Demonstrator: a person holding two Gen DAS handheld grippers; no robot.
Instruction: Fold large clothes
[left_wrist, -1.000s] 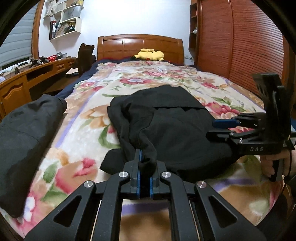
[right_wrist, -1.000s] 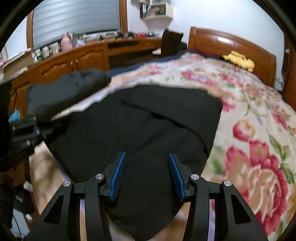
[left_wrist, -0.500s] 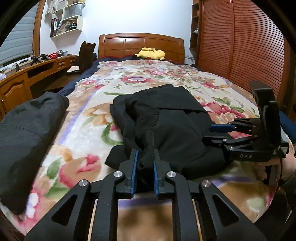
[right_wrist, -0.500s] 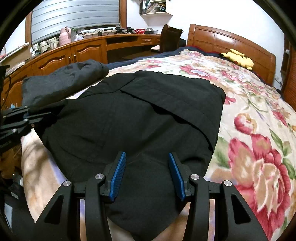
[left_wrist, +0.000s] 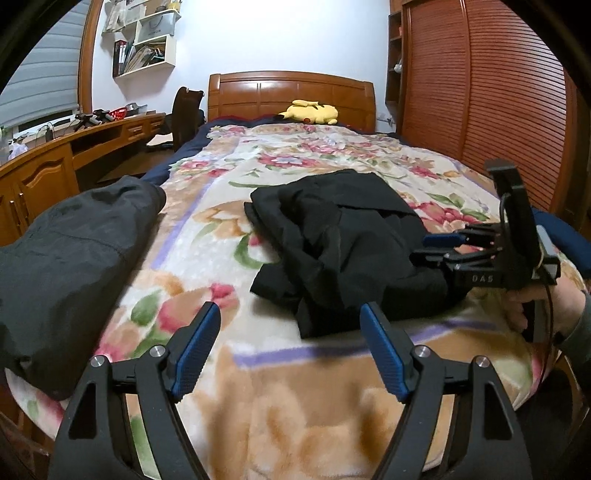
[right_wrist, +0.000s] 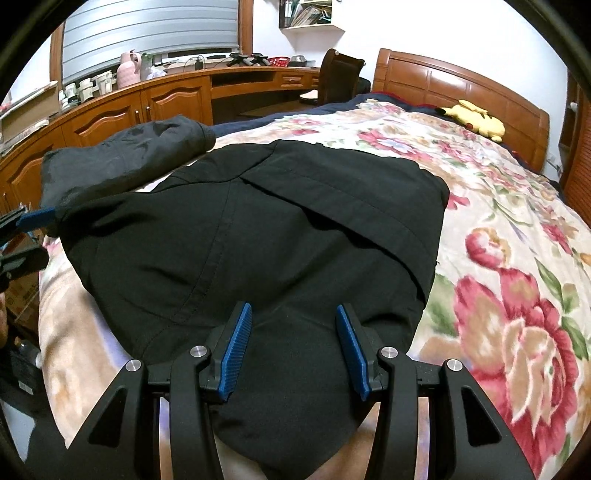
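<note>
I see the floral blanket (left_wrist: 207, 236) filling the frame. The black garment (left_wrist: 343, 240) lies bunched mid-frame on it; a dark grey garment (left_wrist: 70, 251) sits at the left edge. My left gripper (left_wrist: 291, 347), lower centre, is spread wide and empty. My right gripper (right_wrist: 293, 354) is parted too, fingers over the black cloth, grasping nothing.

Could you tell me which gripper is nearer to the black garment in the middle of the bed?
Right. The right gripper hangs open directly over the black garment; the left gripper is open, short of its edge.
</note>
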